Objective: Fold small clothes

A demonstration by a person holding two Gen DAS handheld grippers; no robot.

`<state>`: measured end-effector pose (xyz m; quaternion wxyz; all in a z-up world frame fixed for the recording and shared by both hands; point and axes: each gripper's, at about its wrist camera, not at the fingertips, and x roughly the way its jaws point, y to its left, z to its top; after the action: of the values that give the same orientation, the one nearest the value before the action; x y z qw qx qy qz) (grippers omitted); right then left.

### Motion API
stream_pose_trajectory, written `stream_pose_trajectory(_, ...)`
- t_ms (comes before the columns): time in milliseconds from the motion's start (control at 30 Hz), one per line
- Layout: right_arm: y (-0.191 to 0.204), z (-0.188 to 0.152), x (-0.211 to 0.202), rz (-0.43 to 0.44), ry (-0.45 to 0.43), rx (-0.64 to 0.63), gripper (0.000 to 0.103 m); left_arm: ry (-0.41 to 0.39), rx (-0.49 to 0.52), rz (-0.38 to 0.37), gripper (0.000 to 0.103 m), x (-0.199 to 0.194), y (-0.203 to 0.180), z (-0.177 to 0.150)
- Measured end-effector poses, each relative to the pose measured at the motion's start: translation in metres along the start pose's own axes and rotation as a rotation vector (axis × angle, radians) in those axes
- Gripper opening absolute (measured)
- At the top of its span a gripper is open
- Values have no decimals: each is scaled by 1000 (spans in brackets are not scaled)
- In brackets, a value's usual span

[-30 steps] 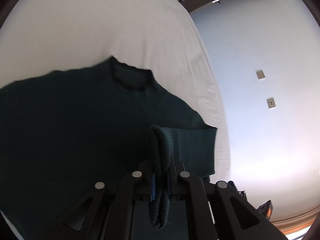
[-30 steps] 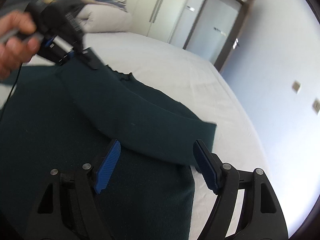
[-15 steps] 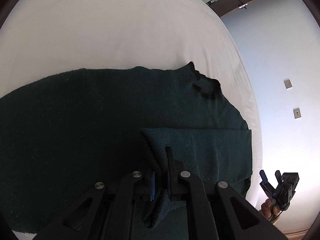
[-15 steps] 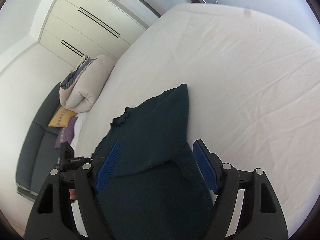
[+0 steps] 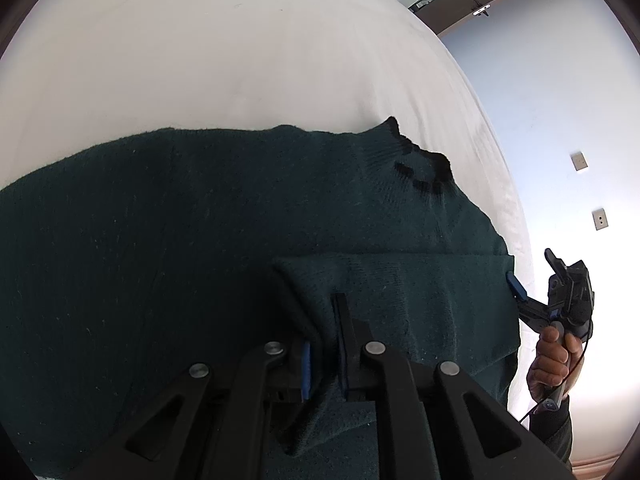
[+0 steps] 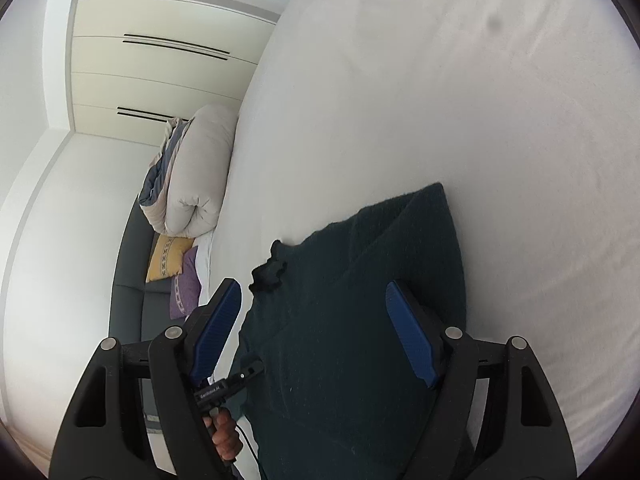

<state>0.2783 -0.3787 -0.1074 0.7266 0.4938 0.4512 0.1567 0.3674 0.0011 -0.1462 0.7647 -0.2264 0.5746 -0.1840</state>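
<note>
A dark green knit sweater (image 5: 200, 240) lies spread on a white bed (image 5: 240, 60), its black collar (image 5: 420, 168) at the far right. One sleeve (image 5: 420, 292) is folded across the body. My left gripper (image 5: 322, 340) is shut on the end of that sleeve, low over the sweater. My right gripper (image 6: 314, 336) is open and empty above the sweater (image 6: 340, 340); it also shows in the left wrist view (image 5: 532, 280) at the sleeve's folded edge by the bed's right side.
A rolled duvet (image 6: 196, 176) and cushions (image 6: 168, 256) lie on a dark sofa (image 6: 132, 272) beside the bed. Pale wardrobes (image 6: 160, 60) stand behind. The bed's right edge (image 5: 520, 208) borders a blue wall with sockets (image 5: 600, 218).
My left gripper has carried the sleeve across and down onto the sweater's body. My right gripper has swung round to the sweater's shoulder side, still open.
</note>
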Motion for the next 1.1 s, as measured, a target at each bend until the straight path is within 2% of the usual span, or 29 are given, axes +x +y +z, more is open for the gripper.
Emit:
stream_pose_trajectory(100, -13, 0, 16, 24, 6, 22, 73, -4, -7, -13, 12, -1, 4, 0)
stream_pose_trajectory(367, -16, -50, -2, 76, 86, 14, 73, -19, -25, -39, 12, -11, 18, 0)
stream_pose_trajectory(500, -17, -68, -5, 77, 86, -3, 73, -27, -36, -60, 12, -14, 22, 0)
stream_pose_trajectory(533, -18, -70, -3, 73, 80, -20, 72, -33, -46, -68, 15, -18, 24, -1)
stream_pose_trajectory(600, -13, -72, 3, 55, 80, -43, 72, -63, -82, -80, 32, -32, 30, -6)
stream_pose_trajectory(633, -8, -74, -4, 38, 67, -29, 72, -80, -102, -84, 51, -43, 34, -11)
stream_pose_trajectory(667, -2, -78, -7, 16, 44, -11, 73, -111, -115, -81, 69, -58, 38, -16)
stream_pose_trajectory(733, 18, -89, -23, 32, -9, -23, 75, -215, -121, -68, 84, -101, 51, -33)
stream_pose_trajectory(767, 30, -97, -29, 59, -22, -40, 75, -265, -127, -68, 88, -123, 60, -44)
stream_pose_trajectory(867, 62, -132, -31, 110, 2, -90, 75, -394, -224, -112, 89, -189, 110, -83)
stream_pose_trajectory(1000, 93, -178, -15, 117, 68, -113, 75, -619, -514, -176, 89, -264, 208, -153)
stream_pose_trajectory(1100, 112, -206, 2, 111, 107, -101, 75, -712, -747, -215, 89, -291, 273, -197)
